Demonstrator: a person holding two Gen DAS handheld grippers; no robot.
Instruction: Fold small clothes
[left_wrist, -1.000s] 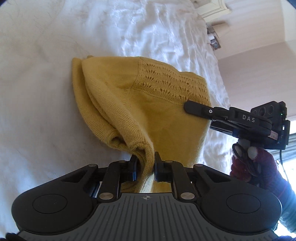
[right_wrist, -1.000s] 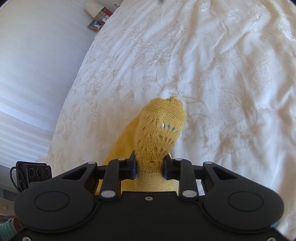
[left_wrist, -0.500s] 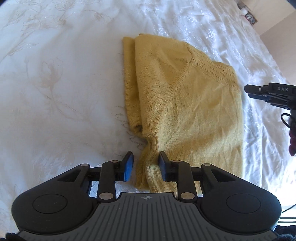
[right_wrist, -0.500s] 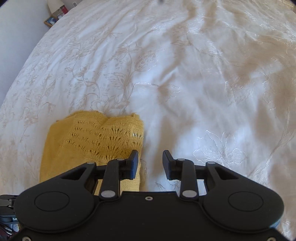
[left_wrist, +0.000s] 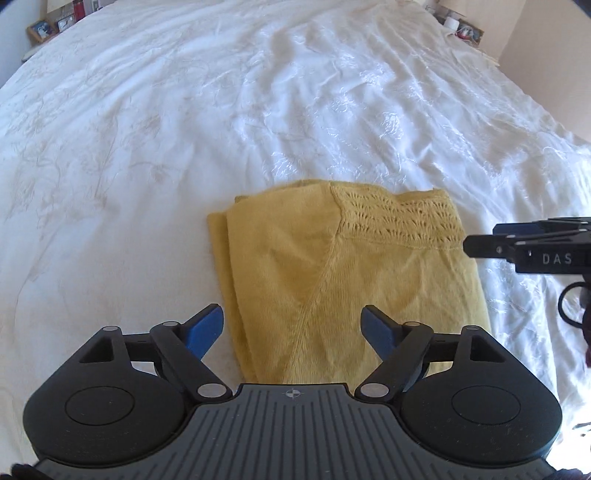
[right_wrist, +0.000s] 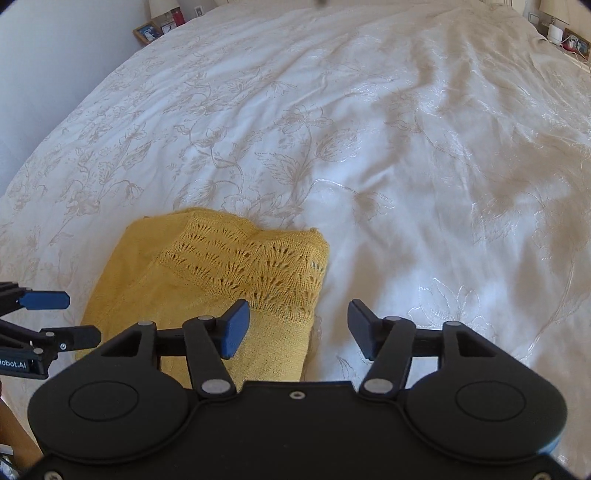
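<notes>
On the white bed (left_wrist: 295, 110), we're spreading both tongs, left (left_wrist: 291, 325) and right (right_wrist: 297, 325), releasing the folded yellow knit (left_wrist: 351, 266) at 12 o'clock so it's lying flat.

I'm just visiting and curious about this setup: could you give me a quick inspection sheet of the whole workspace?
Surface: white bedspread, wrinkled, floral stitching.
Job's things: yellow knit, folded, lying flat.
Clutter: nothing seen on the bed.
Grippers: left tool open, jaws just opened, straddling the knit's near edge; right tool open, just opened, over its right edge.
Cables: dark loop by right tool.
Surroundings: picture frames and small items beyond the bed; pale walls.
</notes>
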